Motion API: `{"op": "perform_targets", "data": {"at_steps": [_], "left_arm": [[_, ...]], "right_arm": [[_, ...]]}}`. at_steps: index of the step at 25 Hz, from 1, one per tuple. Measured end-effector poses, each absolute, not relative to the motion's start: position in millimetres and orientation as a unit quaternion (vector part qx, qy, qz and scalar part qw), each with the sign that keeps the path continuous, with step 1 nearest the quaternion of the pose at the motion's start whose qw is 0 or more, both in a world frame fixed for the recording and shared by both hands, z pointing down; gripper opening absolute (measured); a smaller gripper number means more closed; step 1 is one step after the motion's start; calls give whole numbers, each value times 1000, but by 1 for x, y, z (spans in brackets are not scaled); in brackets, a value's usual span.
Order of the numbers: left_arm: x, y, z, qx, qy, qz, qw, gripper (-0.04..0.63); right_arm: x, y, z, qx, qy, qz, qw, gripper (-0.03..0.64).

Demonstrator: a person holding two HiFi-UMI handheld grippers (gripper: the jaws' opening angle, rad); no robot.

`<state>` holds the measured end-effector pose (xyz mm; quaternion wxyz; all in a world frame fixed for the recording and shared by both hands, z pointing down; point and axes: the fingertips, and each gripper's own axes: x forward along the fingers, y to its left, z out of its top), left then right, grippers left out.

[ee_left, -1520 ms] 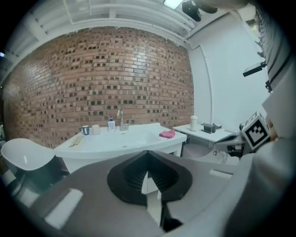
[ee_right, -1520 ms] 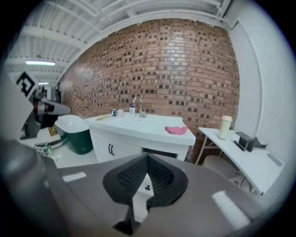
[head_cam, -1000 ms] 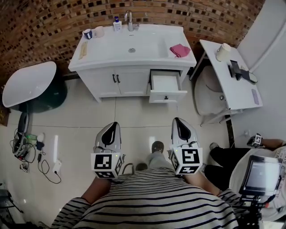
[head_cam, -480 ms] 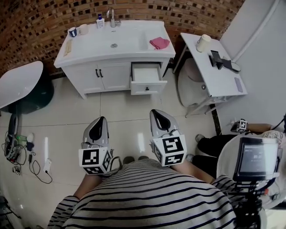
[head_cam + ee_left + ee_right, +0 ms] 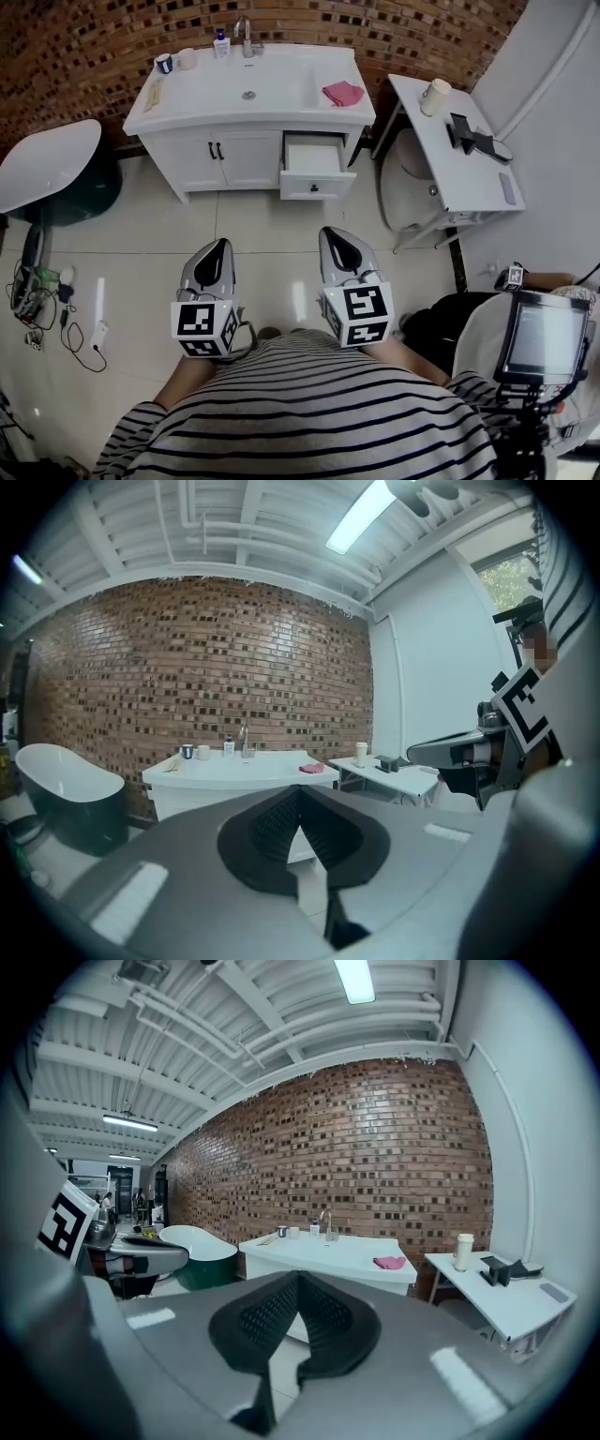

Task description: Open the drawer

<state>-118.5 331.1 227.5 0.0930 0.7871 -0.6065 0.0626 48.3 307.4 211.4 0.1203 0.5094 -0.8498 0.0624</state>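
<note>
A white vanity [image 5: 253,103] with a sink stands against the brick wall. Its right-hand drawer [image 5: 312,169] is pulled out, the cabinet doors beside it closed. My left gripper [image 5: 217,246] and right gripper [image 5: 334,234] hover side by side over the tiled floor, well short of the vanity and pointing toward it. Both are shut with nothing between their pads. The left gripper view shows its closed jaws [image 5: 298,794] in front of the vanity [image 5: 239,772], hiding the drawer. The right gripper [image 5: 298,1279] looks at the vanity [image 5: 328,1252] likewise.
A pink cloth [image 5: 343,93], cups and a bottle sit on the vanity top. A white bathtub [image 5: 47,169] stands at the left, with cables [image 5: 37,300] on the floor below it. At the right are a white side table [image 5: 459,155] with a cup [image 5: 436,97] and a person with a screen [image 5: 544,337].
The vanity has shifted up and left in the head view and looks smaller, so I stand farther from it. Both grippers stay shut side by side. The drawer stays pulled out.
</note>
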Motion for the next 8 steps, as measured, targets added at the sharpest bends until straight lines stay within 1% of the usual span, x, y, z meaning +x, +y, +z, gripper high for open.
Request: {"op": "perform_targets", "data": {"at_steps": [8], "left_arm": [[-127, 333, 228, 789, -605, 64, 89, 12]], "right_arm": [[39, 306, 214, 511, -849, 65, 117, 0]]}}
